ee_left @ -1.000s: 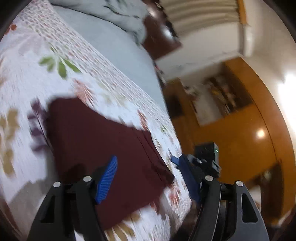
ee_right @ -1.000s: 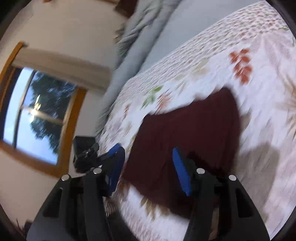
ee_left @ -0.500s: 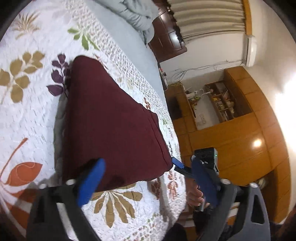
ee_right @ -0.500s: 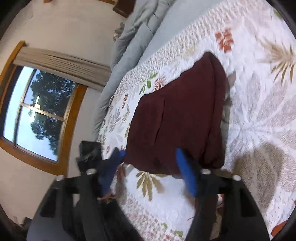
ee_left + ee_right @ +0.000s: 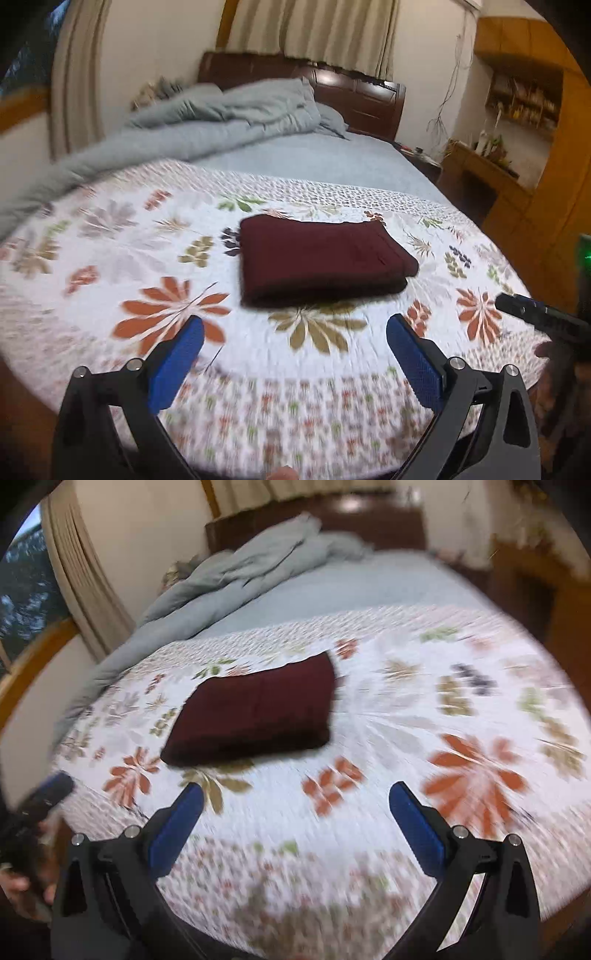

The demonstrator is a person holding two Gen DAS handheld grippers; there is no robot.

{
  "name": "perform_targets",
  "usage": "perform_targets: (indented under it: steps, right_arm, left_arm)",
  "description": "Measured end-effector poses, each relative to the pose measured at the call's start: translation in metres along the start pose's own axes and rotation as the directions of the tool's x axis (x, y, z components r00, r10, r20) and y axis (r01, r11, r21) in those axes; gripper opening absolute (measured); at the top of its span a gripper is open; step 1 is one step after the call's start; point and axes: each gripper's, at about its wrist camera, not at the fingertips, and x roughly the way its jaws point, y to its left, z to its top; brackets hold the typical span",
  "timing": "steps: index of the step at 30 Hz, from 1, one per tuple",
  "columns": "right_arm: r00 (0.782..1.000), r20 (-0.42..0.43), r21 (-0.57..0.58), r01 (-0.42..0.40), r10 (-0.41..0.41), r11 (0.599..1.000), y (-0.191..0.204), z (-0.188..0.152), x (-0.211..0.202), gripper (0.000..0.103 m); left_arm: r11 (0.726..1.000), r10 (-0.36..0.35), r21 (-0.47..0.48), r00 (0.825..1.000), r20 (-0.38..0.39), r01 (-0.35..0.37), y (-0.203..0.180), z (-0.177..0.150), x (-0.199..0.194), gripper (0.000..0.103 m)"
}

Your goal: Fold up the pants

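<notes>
left wrist view: the left gripper (image 5: 294, 334) has its jaws opening, wide apart, with nothing between them; the pants (image 5: 317, 254) lie ahead of the jaws and well apart from them, a neat dark red stack flat on the quilt (image 5: 110, 236) of the bed, its layered edges toward the right jaw side. the folding looks done. what could go wrong from here, i judge, is a jaw or sleeve catching the stack if a hand swings back low, since soft layers on a quilted cover would slide and open up. beyond the pants sit a grey duvet (image 5: 207, 114), a dark headboard (image 5: 354, 92) and curtains (image 5: 314, 26); wooden shelves (image 5: 517, 96) stand off past the right jaw. right wrist view: the right gripper (image 5: 295, 801) has its jaws opening too, spread wide and empty; the pants (image 5: 258, 712) lie ahead, nearer the left jaw, apart from both. a window (image 5: 18, 590) shows far off to the left jaw side; this view is blurred.
</notes>
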Motion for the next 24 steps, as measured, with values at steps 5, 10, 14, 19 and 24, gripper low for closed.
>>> perform_targets:
  steps: [5,10,14,19,24]
  right_arm:
    - [0.994,0.061,-0.063,0.099,-0.095,0.993,0.040,-0.062,-0.073,0.100]
    - [0.996,0.066,-0.073,0.059,-0.054,0.996,0.058,-0.071,-0.134,0.100]
    - [0.988,0.113,-0.063,0.114,-0.107,0.991,0.068,-0.070,-0.171,0.100]
    - [0.987,0.126,-0.083,0.110,-0.099,0.990,0.080,-0.078,-0.196,0.100]
    - [0.982,0.156,-0.098,0.123,-0.107,0.987,0.085,-0.082,-0.207,0.100]
  left_arm:
    - [0.986,0.131,0.095,0.990,0.044,-0.135,-0.036,-0.031,-0.079,0.099]
    - [0.998,-0.015,0.057,0.998,-0.062,0.019,-0.046,-0.040,-0.129,0.099]
    - [0.998,-0.060,-0.010,0.997,-0.039,0.059,-0.045,-0.042,-0.167,0.099]
    - [0.998,0.042,0.034,0.998,0.039,-0.043,-0.053,-0.044,-0.194,0.099]
    - [1.000,-0.001,0.011,0.999,0.039,0.000,-0.049,-0.043,-0.191,0.099]
